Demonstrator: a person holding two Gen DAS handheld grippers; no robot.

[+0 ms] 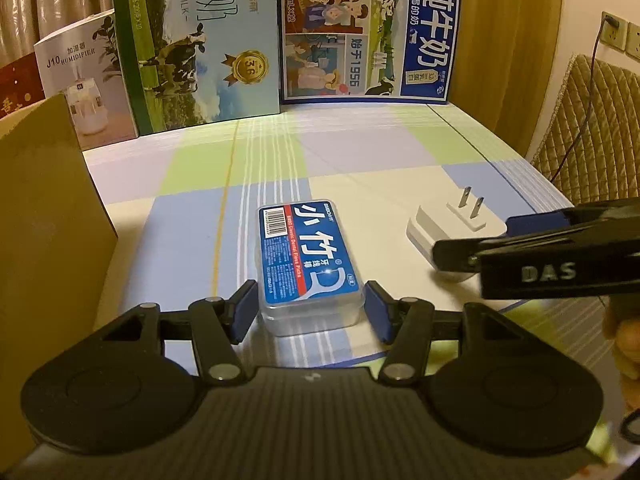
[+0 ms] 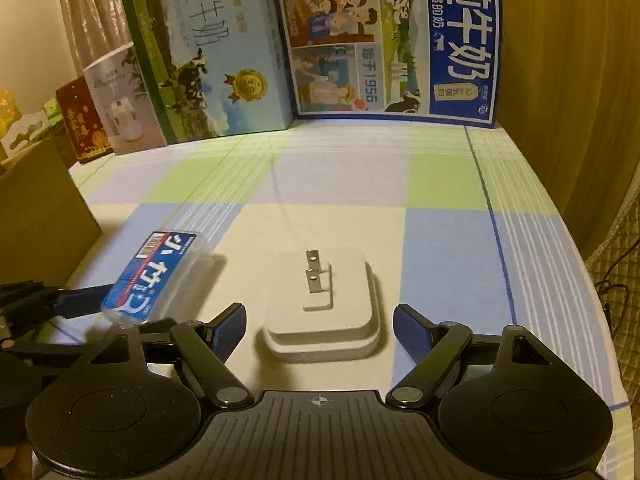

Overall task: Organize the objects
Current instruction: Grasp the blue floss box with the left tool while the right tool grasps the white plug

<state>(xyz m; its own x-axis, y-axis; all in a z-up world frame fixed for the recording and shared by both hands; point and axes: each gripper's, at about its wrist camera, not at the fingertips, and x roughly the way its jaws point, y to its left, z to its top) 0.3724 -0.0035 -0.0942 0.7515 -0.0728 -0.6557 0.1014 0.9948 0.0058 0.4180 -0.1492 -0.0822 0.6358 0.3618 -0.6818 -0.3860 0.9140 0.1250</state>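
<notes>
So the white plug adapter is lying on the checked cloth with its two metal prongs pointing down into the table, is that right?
Not quite. The white plug adapter does lie on the checked cloth, but its two metal prongs point up, away from the table. The right wrist view shows it.

Black hand-held gripper [image 1: 311, 312], blue pads [image 1: 245, 308]

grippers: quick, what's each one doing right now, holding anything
Left gripper: closed on the dental floss box, a pad against each side.
Right gripper: open around the white charger, not touching it.
</notes>
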